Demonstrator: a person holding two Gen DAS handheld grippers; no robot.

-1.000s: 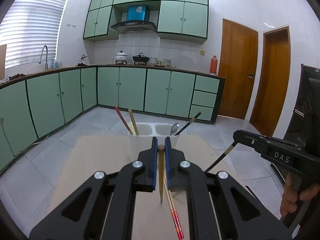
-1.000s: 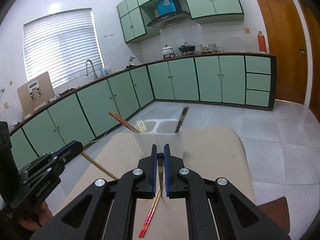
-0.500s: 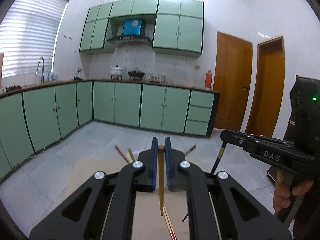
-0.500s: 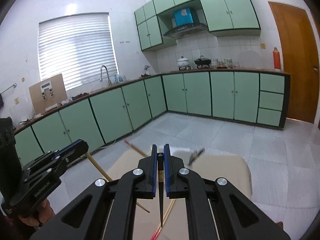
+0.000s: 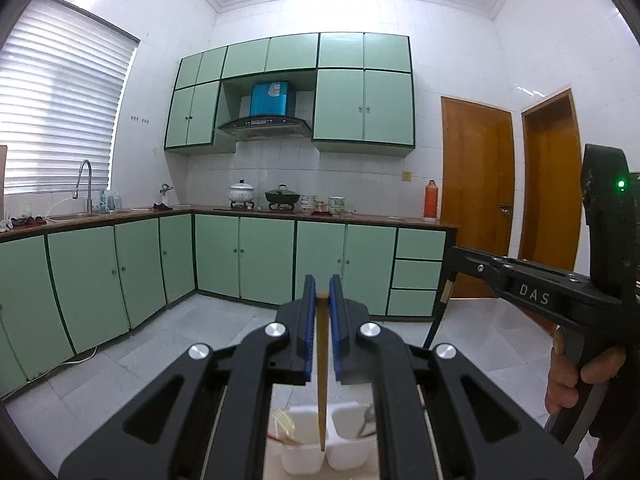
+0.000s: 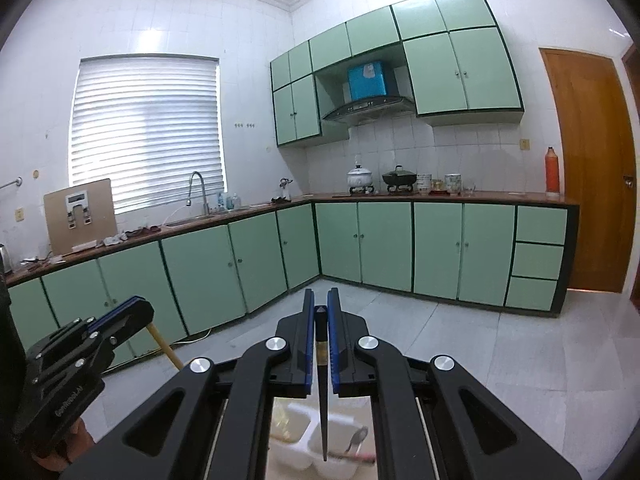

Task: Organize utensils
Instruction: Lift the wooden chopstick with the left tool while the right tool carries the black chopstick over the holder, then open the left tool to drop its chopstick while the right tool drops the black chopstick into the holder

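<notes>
Matt wooden chopstick (image 5: pixel 321 364), glossy black chopstick (image 6: pixel 322 392), white plastic holder (image 5: pixel 304 460), shiny metal spoon (image 6: pixel 355 440), matt black gripper (image 5: pixel 321 308)

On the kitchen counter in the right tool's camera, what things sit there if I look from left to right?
Brown board → tap → white pot → black pot → orange bottle.
</notes>
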